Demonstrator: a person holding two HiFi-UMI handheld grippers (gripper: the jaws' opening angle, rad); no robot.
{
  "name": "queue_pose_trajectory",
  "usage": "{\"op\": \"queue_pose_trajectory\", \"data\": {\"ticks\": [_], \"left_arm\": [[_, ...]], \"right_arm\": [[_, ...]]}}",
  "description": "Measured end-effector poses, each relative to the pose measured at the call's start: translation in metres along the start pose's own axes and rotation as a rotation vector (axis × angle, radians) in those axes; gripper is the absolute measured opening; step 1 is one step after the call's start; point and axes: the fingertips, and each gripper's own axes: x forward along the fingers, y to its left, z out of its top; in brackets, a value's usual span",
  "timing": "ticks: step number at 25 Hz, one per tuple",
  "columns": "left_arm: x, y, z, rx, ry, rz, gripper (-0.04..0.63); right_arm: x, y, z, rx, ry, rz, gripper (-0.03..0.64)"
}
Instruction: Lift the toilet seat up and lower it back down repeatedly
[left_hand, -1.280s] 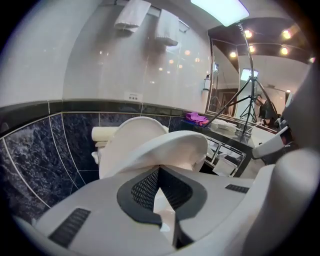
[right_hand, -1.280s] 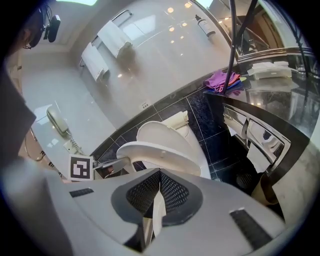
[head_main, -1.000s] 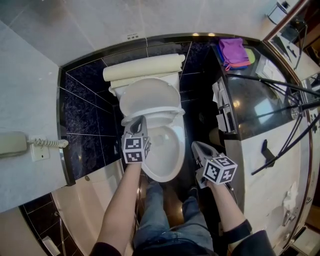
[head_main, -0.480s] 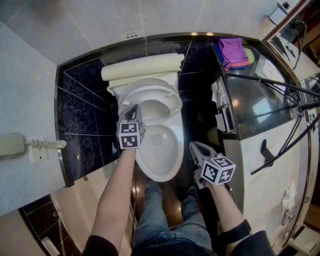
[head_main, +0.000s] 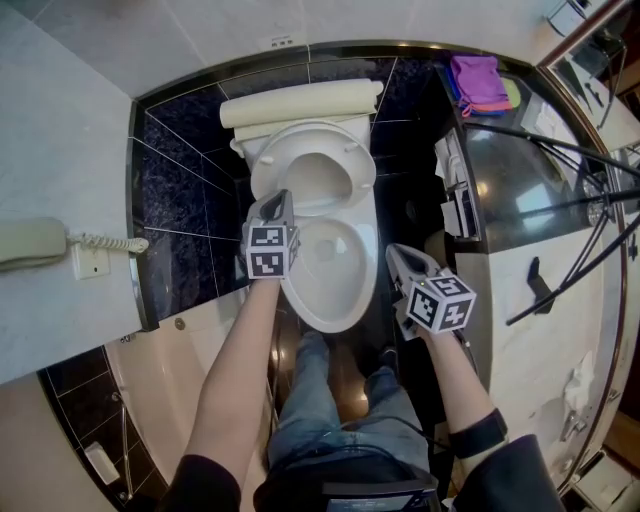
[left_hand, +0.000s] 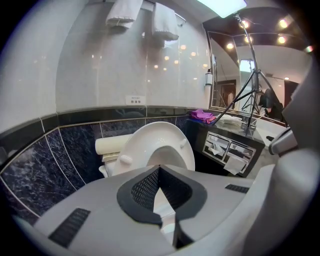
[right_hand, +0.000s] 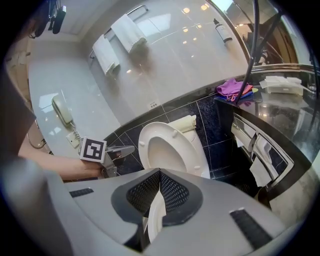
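The toilet seat (head_main: 313, 137) now stands upright at the back of the bowl (head_main: 352, 300), its ring facing forward with the opening plain to see. A second earlier it slants lower over the bowl with no opening showing, and half a second earlier it is only partway up. The bowl lies fully open, so I judge the lifting half of a cycle done and the lowering due next. The left tool (left_hand: 159, 170) sits at the bowl's left rim, jaws together on nothing. It is just below the seat's lower left edge, and its own view shows the seat standing apart ahead of it. The right tool (right_hand: 160, 172) hangs off the bowl's right side, its jaws also pressed together and empty. Some things stay unclear. The ring covers the hinge, so what the seat leans on, a lid or the cream roll (head_main: 300, 103) behind the bowl, cannot be told. The bowl's left rim is hidden under the left tool and its marker cube.
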Motion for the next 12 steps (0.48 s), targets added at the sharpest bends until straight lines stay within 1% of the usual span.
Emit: {"op": "queue_pose_trajectory", "data": {"ticks": [3,5,7,12], "left_arm": [[-0.048,-0.016,0.005,-0.007,0.015,0.001,0.0],[-0.081,-0.024,0.017,0.002,0.004,0.006,0.0],[-0.116,-0.029,0.026,0.014,-0.009,0.026,0.0],[-0.188,-0.041,0.023,0.017,-0.035,0.1,0.0]], "right_arm": [[-0.012,0.01,0.008,-0.05,0.001,0.017,0.017],[-0.017,0.02,0.019,-0.092,-0.006,0.032,0.017],[-0.028,0.031,0.027,-0.127,-0.011,0.049,0.016],[-0.08,0.045,0.035,-0.18,-0.015,0.075,0.017]]}}
